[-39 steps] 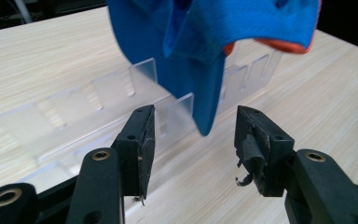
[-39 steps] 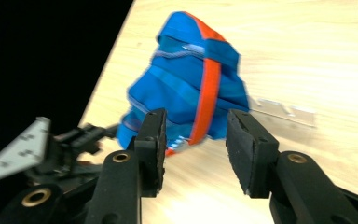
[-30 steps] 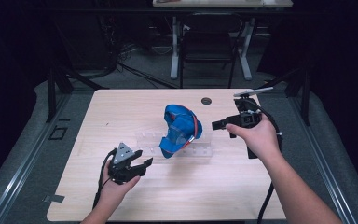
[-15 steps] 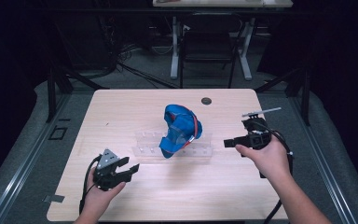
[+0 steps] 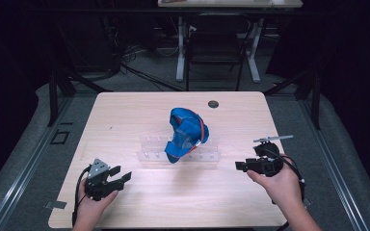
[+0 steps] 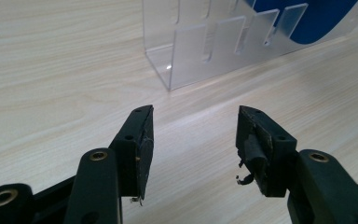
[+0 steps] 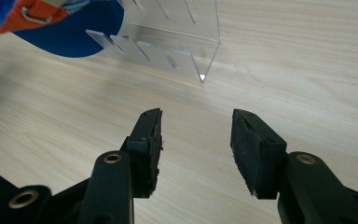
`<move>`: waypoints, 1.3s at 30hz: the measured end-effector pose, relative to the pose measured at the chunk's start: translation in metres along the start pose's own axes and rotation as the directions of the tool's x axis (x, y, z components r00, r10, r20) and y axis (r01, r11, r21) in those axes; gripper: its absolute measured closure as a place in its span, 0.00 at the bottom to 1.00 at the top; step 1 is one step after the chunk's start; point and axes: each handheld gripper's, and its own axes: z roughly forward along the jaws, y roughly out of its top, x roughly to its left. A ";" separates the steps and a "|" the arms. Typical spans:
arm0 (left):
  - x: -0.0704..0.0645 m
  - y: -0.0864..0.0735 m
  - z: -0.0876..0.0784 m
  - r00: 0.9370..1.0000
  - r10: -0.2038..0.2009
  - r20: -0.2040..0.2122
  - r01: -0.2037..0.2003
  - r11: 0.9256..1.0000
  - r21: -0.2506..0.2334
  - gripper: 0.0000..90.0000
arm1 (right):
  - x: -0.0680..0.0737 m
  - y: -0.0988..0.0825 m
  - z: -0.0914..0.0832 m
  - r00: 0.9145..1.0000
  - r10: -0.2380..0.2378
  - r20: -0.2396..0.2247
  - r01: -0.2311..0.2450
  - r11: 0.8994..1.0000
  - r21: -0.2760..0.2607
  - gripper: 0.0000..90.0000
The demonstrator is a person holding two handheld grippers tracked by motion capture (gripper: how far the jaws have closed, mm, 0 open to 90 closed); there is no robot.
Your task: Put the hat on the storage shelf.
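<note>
A blue cap (image 5: 186,133) with an orange strap (image 7: 37,14) rests on a clear acrylic slotted rack (image 5: 178,155) in the middle of the wooden table (image 5: 125,115). My left gripper (image 5: 121,177) is near the table's front left, open and holding nothing, its jaws facing the rack's left end (image 6: 200,51). My right gripper (image 5: 240,166) is at the front right, also open with nothing between its fingers, pointing at the rack's right end (image 7: 182,46). Both stand clear of the rack and cap (image 6: 303,18).
A small dark round disc (image 5: 213,104) lies on the table behind the cap. Dark desk legs and cables stand beyond the far edge. A grey floor with rails surrounds the table.
Both grippers have drawn back toward the table's front edge, away from the rack. The right one moved from beside the cap down to the front right. The cap has not moved.
</note>
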 end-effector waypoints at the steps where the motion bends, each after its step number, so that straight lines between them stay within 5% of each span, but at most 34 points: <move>1: 0.001 -0.001 0.000 1.000 -0.002 -0.002 0.002 1.000 0.005 0.52 | 0.000 -0.004 0.002 1.000 -0.001 -0.001 0.001 1.000 -0.016 0.59; 16: 0.006 -0.008 0.005 1.000 0.001 -0.016 -0.001 1.000 0.009 0.51 | -0.010 -0.046 0.028 0.999 0.019 0.044 -0.015 0.996 -0.090 0.56; 22: 0.004 -0.009 0.007 1.000 0.008 -0.015 -0.007 1.000 0.028 0.51 | -0.015 -0.062 0.036 0.998 0.011 0.056 -0.001 0.982 -0.190 0.57; 30: 0.000 -0.010 0.010 1.000 0.014 -0.009 -0.014 1.000 0.019 0.51 | -0.022 -0.072 0.051 0.995 0.005 0.097 0.013 0.982 -0.189 0.57; 35: -0.003 -0.010 0.013 1.000 0.022 0.003 -0.022 0.999 0.034 0.51 | -0.027 -0.079 0.057 0.993 -0.050 0.104 0.072 0.974 -0.215 0.55; 39: -0.005 -0.010 0.014 1.000 0.018 0.011 -0.018 0.999 0.029 0.51 | -0.032 -0.084 0.058 0.995 -0.021 0.094 0.043 0.970 -0.239 0.55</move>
